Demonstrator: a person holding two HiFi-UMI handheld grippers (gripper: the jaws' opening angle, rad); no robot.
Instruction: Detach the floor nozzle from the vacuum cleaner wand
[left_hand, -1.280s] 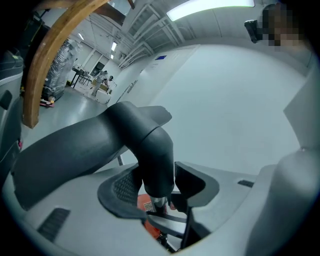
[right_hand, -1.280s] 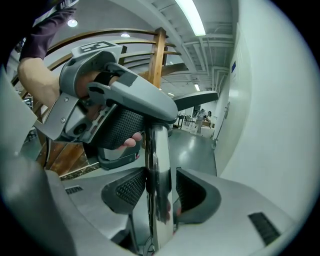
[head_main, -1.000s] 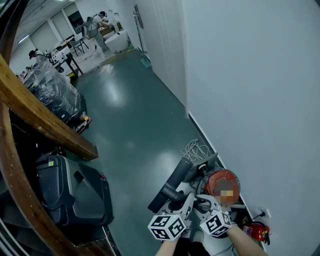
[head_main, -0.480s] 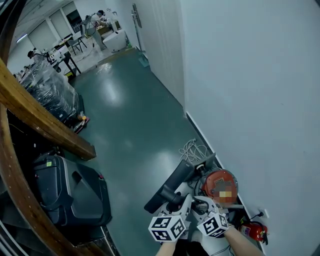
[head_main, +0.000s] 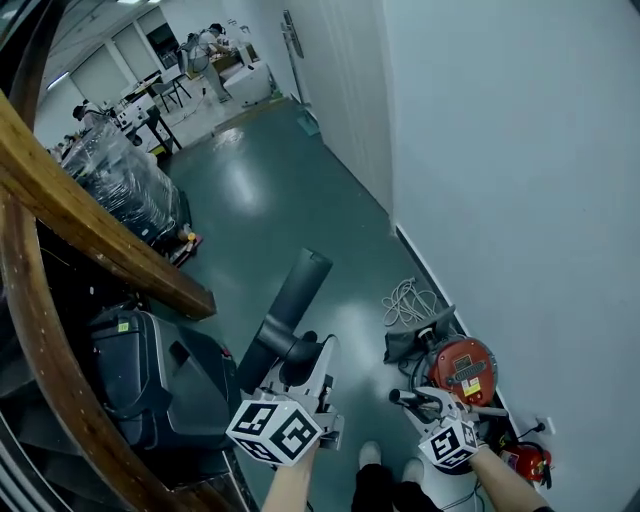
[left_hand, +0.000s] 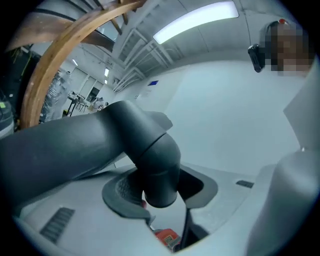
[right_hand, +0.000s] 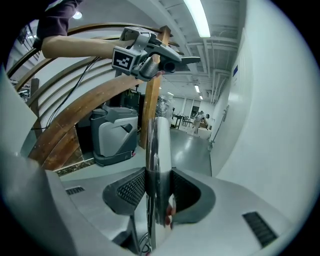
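The black floor nozzle (head_main: 290, 295) hangs in the air, apart from the wand, its long head pointing up and away. My left gripper (head_main: 300, 355) is shut on its neck; its jaws have just been closing slightly around that neck. In the left gripper view the neck (left_hand: 157, 170) sits between the pads and the head (left_hand: 65, 150) runs off to the left. My right gripper (head_main: 408, 398), low by the red vacuum canister (head_main: 462, 368), is shut on the chrome wand (right_hand: 159, 150), whose bare end sticks out past the jaws.
A dark grey floor machine (head_main: 150, 380) stands at the left under a curved wooden beam (head_main: 90, 240). The white wall (head_main: 520, 200) runs along the right, with a coiled white cable (head_main: 408, 300) at its foot. A wrapped pallet (head_main: 130, 190) and people are far off.
My left gripper has risen and swung left, carrying the nozzle up off the floor and away from the wand. The right gripper has stayed by the canister.
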